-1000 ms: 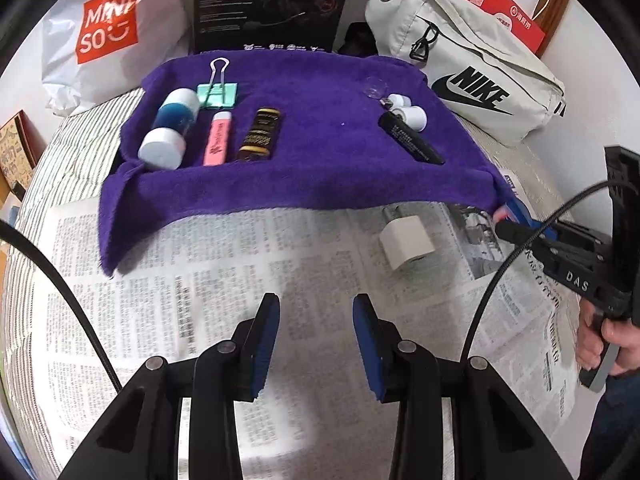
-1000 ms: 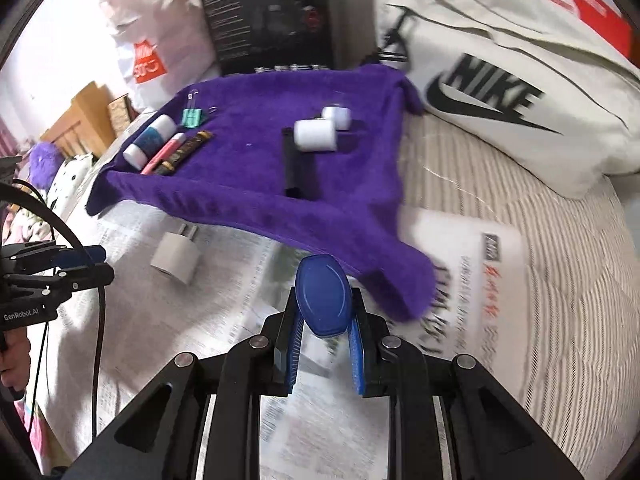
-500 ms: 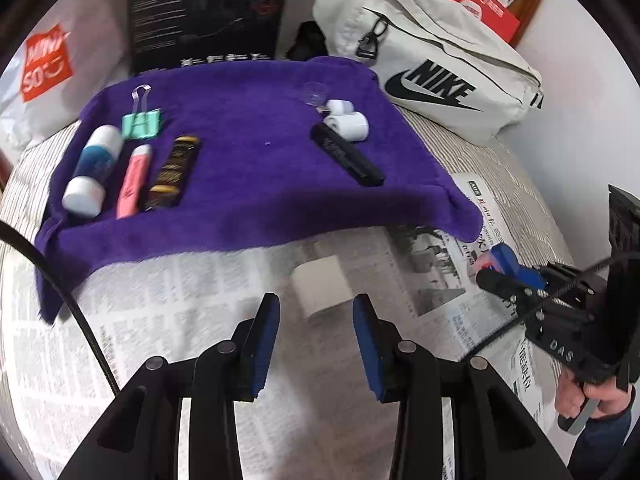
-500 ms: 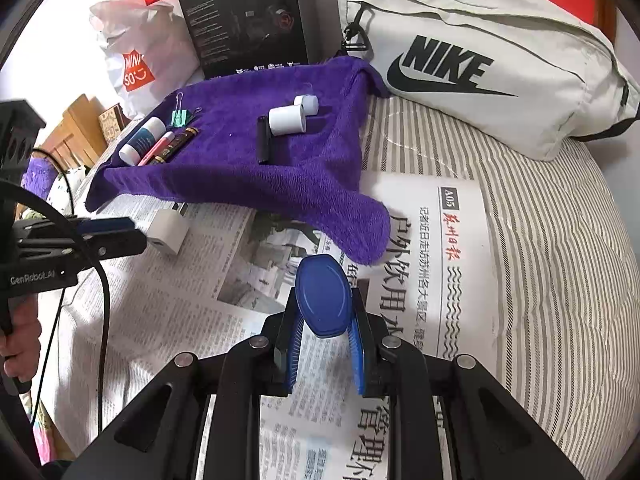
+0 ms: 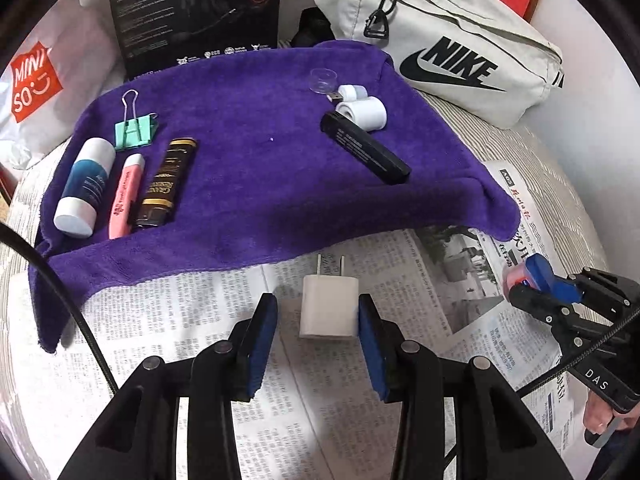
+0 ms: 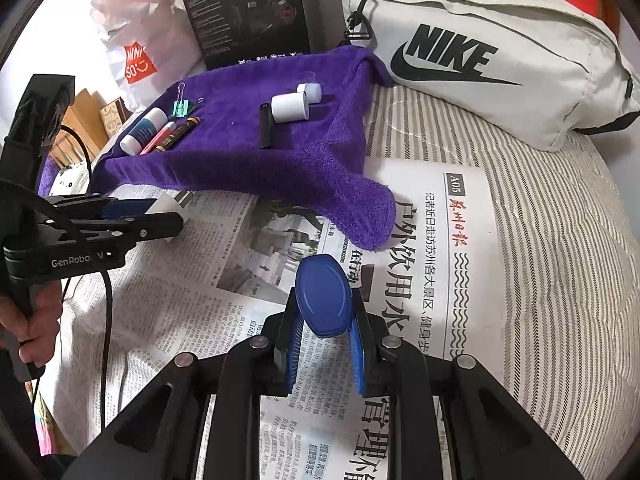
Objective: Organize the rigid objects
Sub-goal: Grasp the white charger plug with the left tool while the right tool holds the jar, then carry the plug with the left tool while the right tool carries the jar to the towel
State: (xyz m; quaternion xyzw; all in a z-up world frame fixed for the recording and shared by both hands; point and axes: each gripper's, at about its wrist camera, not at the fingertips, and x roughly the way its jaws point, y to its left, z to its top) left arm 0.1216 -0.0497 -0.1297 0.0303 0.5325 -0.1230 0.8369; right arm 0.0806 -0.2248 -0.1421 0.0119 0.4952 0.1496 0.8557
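A white plug charger lies on the newspaper, prongs toward the purple towel. My left gripper is open around it: the right pad touches its side and the left pad stands off with a gap. My right gripper is shut on a small blue-lidded container, held above the newspaper; from the left wrist view the container shows a reddish body. On the towel's left end lie a glue stick, a pink highlighter, a black-gold tube and a green binder clip.
On the towel's right end are a black bar, a white roll, a small white plug piece and a clear cap. A Nike bag, a black box and a Miniso bag line the back.
My left gripper has slid across the newspaper to the charger, which now sits between its fingers. The right gripper keeps its hold on the blue-lidded container.
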